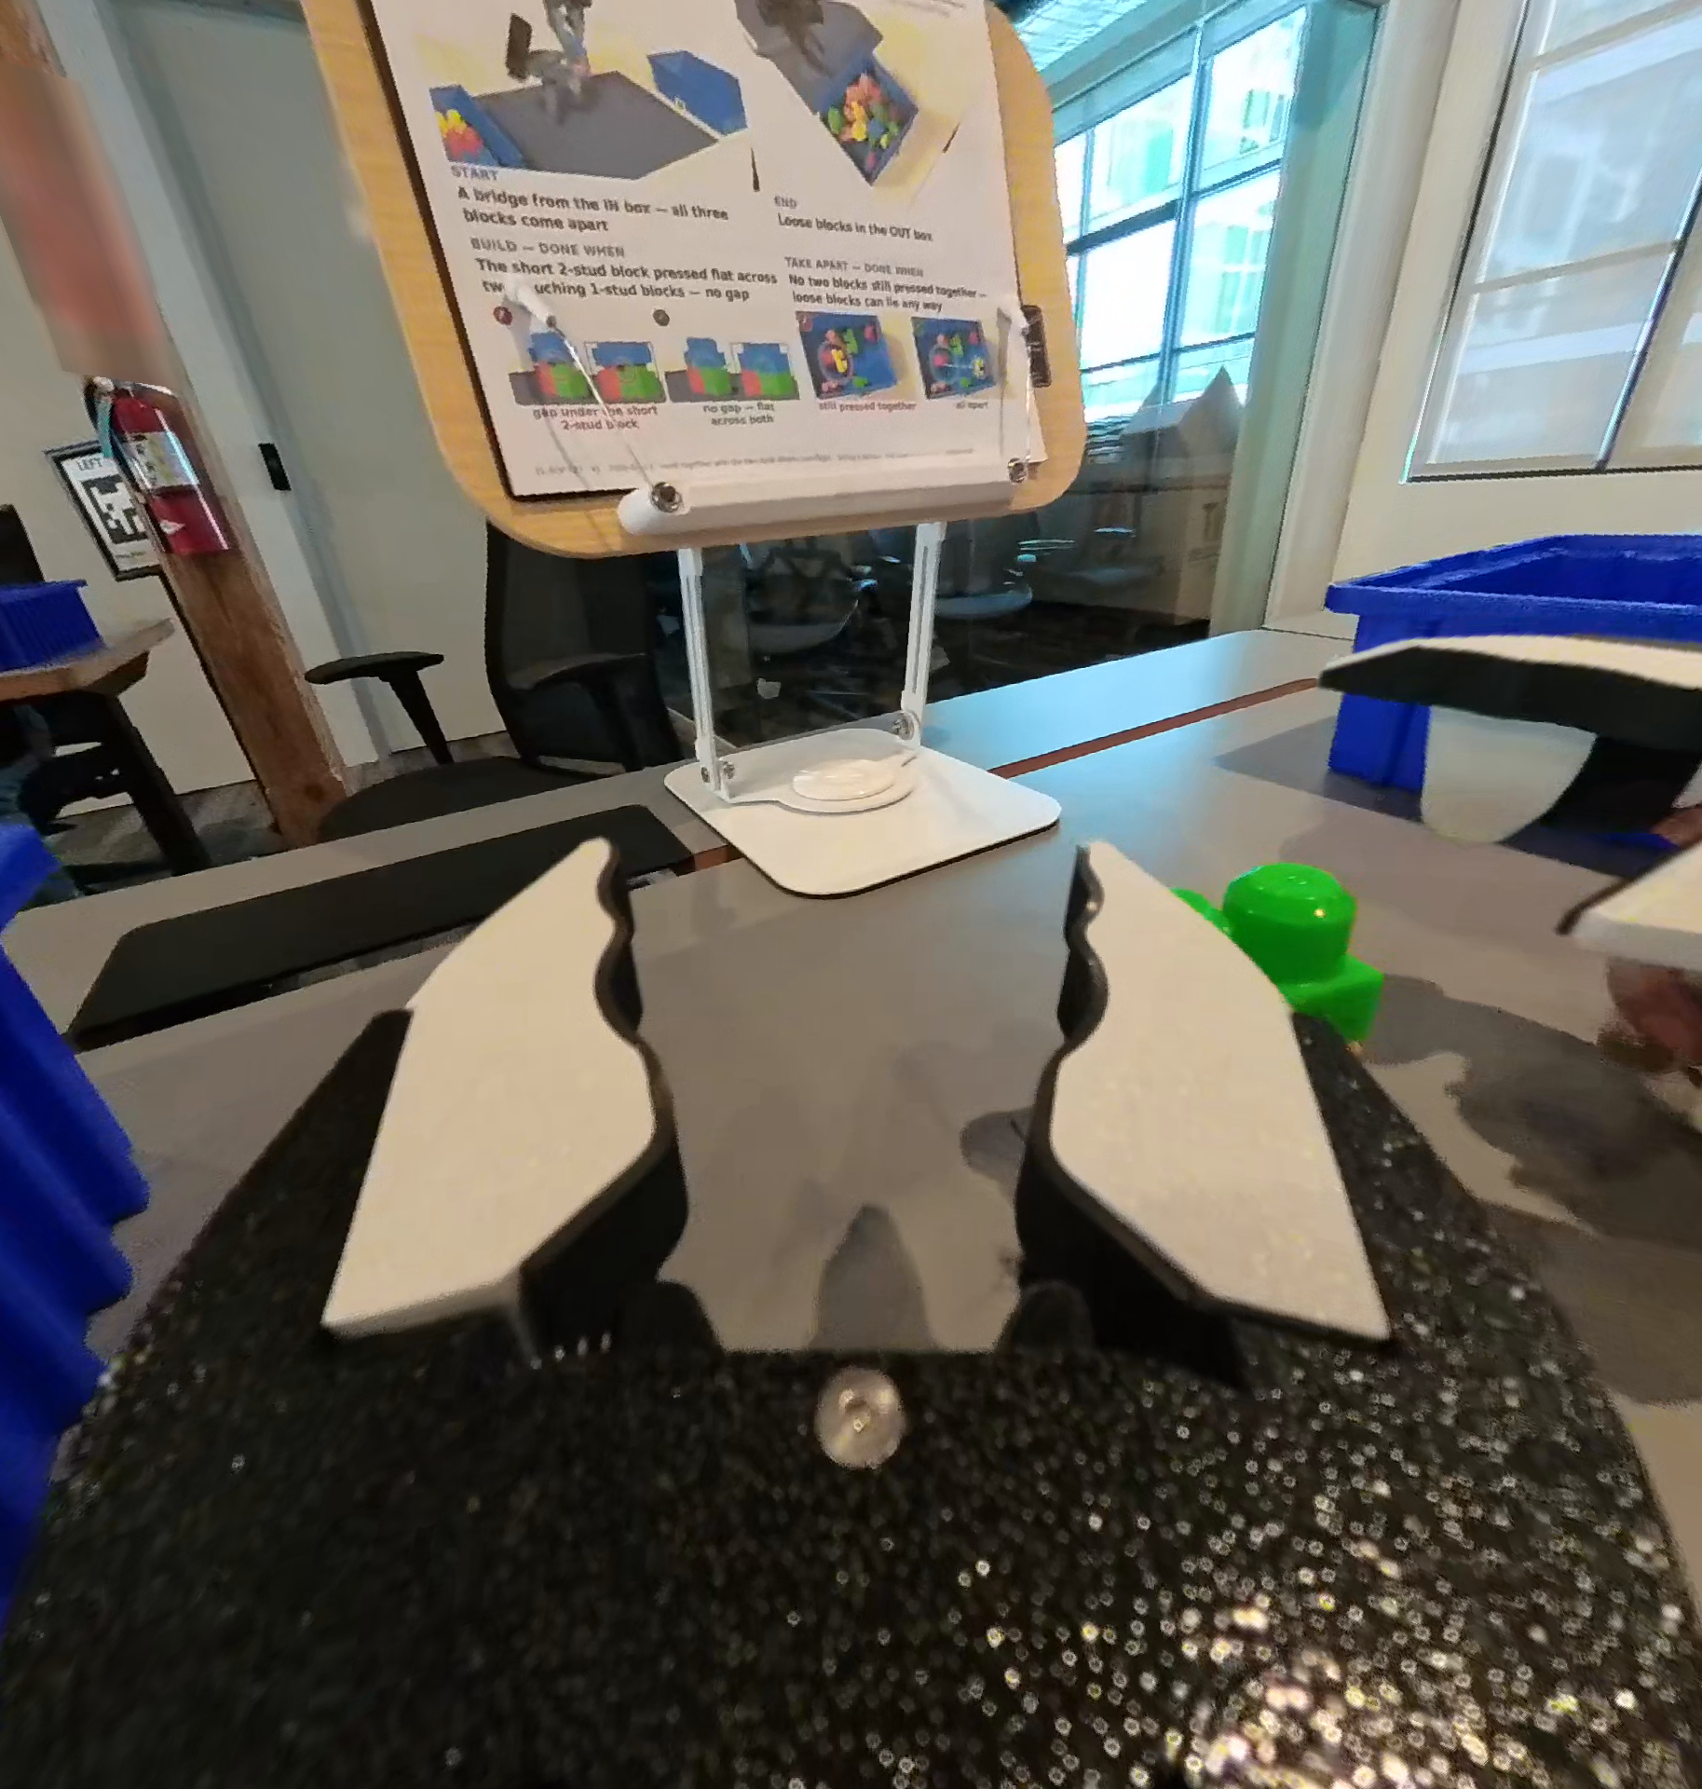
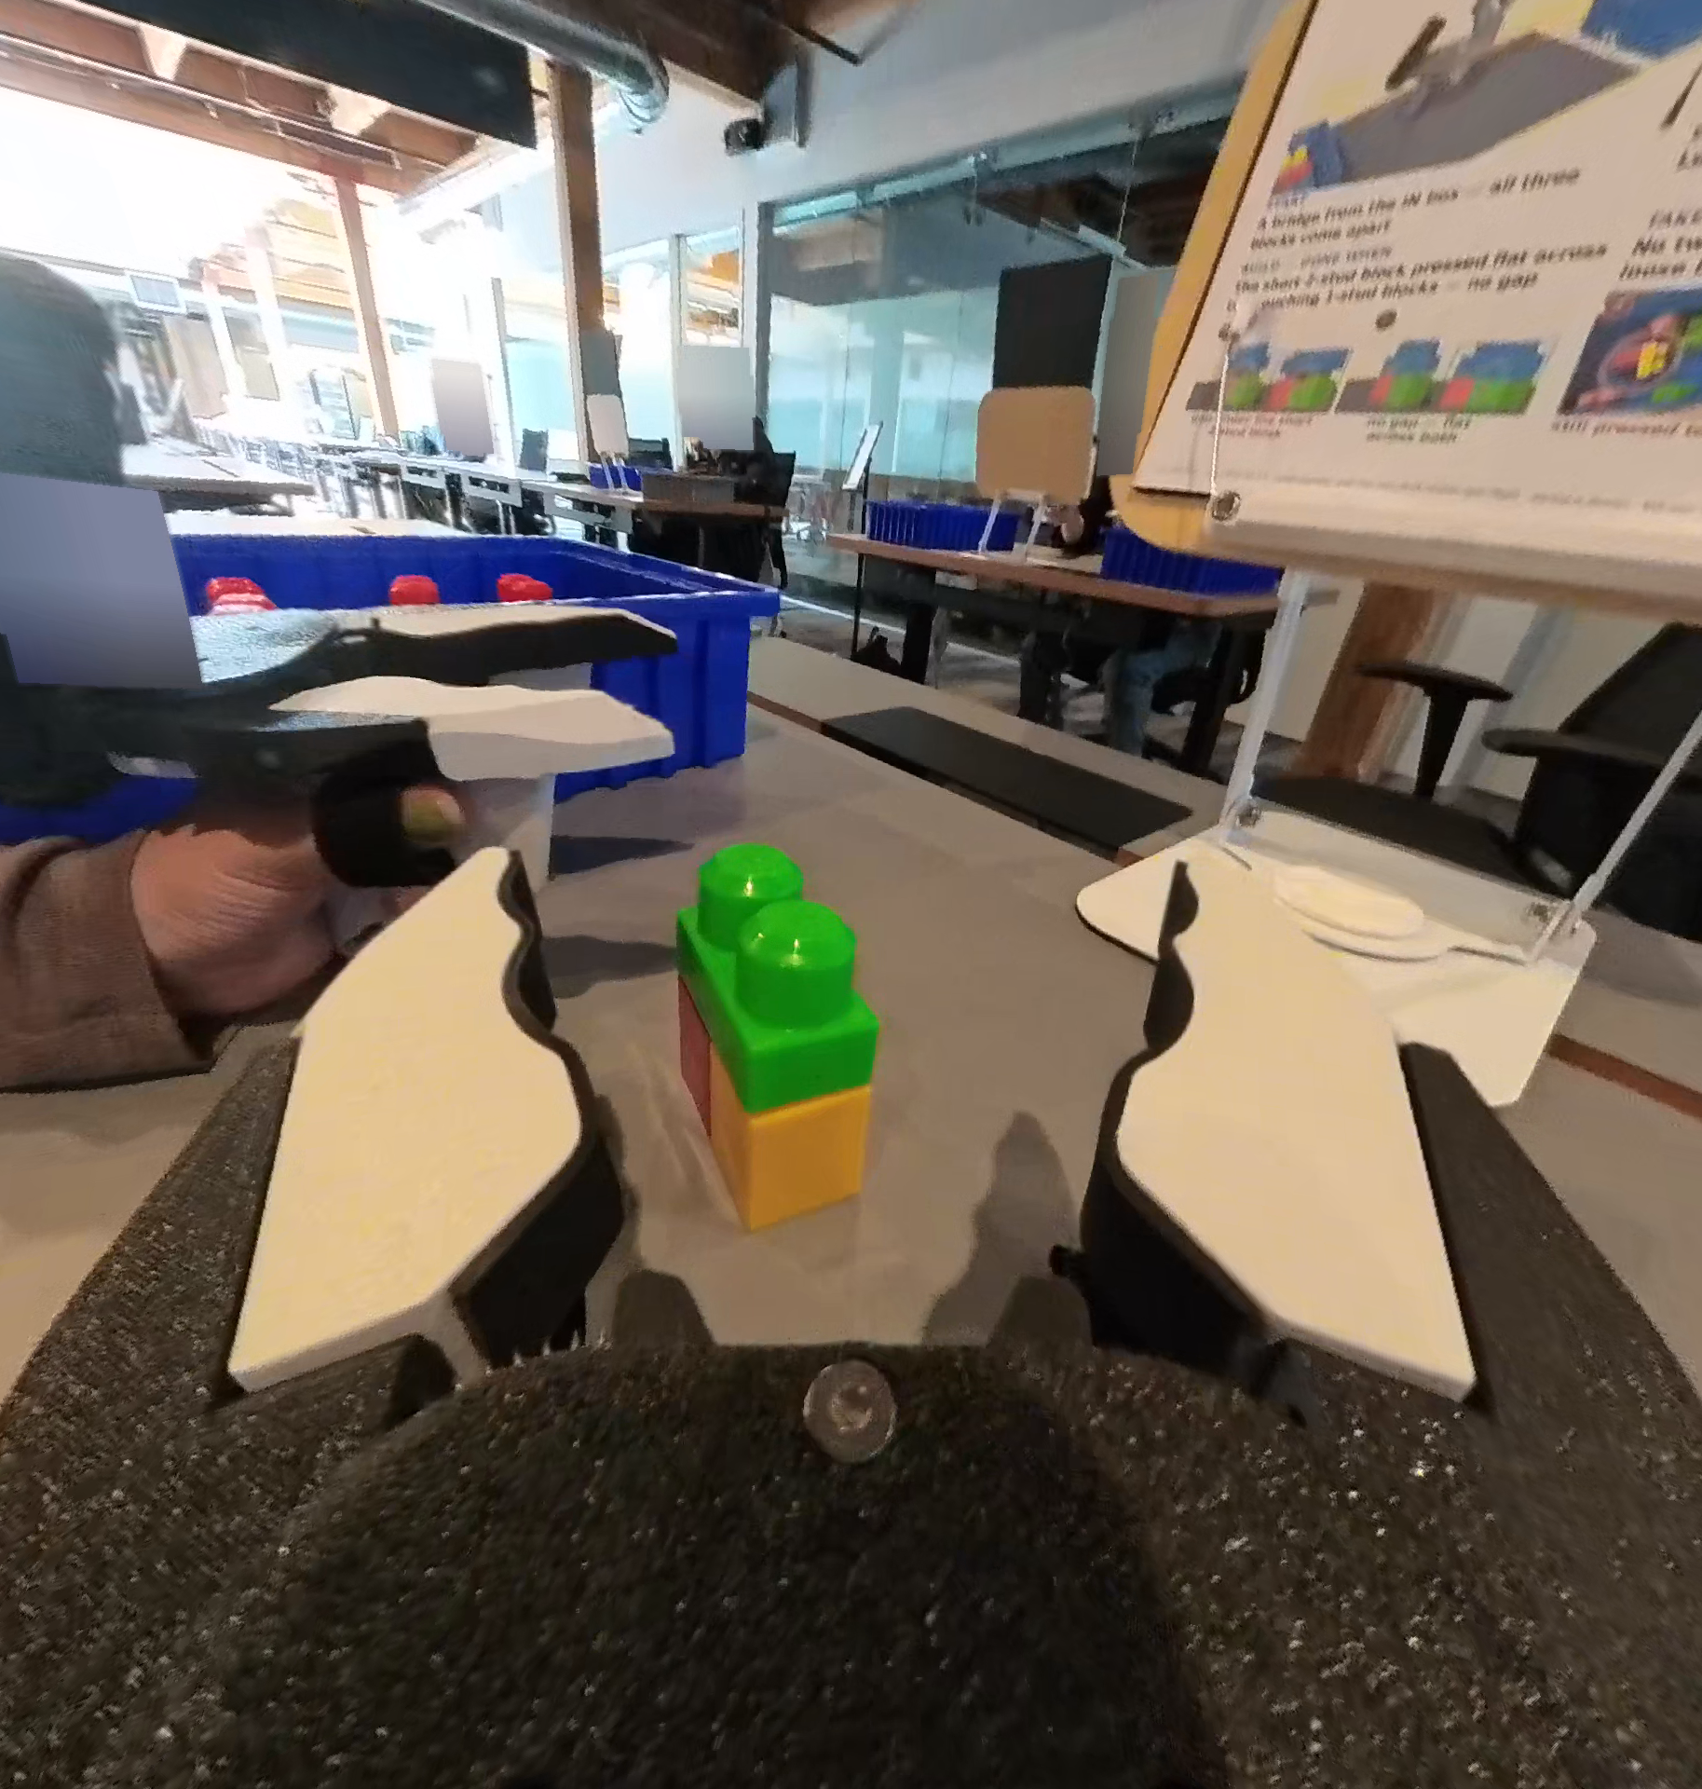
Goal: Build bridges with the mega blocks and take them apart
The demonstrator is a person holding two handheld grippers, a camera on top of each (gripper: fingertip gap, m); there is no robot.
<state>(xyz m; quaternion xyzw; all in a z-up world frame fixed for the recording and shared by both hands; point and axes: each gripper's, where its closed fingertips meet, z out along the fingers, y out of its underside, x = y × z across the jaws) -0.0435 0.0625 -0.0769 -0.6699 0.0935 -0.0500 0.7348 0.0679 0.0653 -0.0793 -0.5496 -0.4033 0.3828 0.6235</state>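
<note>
A small bridge stands on the grey table (image 2: 972,968): a green two-stud block (image 2: 779,987) sits across a yellow block (image 2: 798,1152) and a red block (image 2: 697,1060). My right gripper (image 2: 851,929) is wide open around it, and neither pad touches it. In the left wrist view the green block (image 1: 1297,944) shows just right of my left gripper (image 1: 847,905), which is open and empty over bare table. The left gripper also shows in the right wrist view (image 2: 624,687), held by a hand. The right gripper shows at the right edge of the left wrist view (image 1: 1602,803).
A blue bin (image 2: 672,620) with red blocks (image 2: 416,589) stands at the left. Another blue bin (image 1: 1544,620) stands at the right. An instruction board on a white stand (image 1: 866,813) rises at the table's far edge. A black mat (image 1: 363,929) lies to the left. The green two-stud block (image 2: 779,987) lies around 4 cm away from my right fingertips.
</note>
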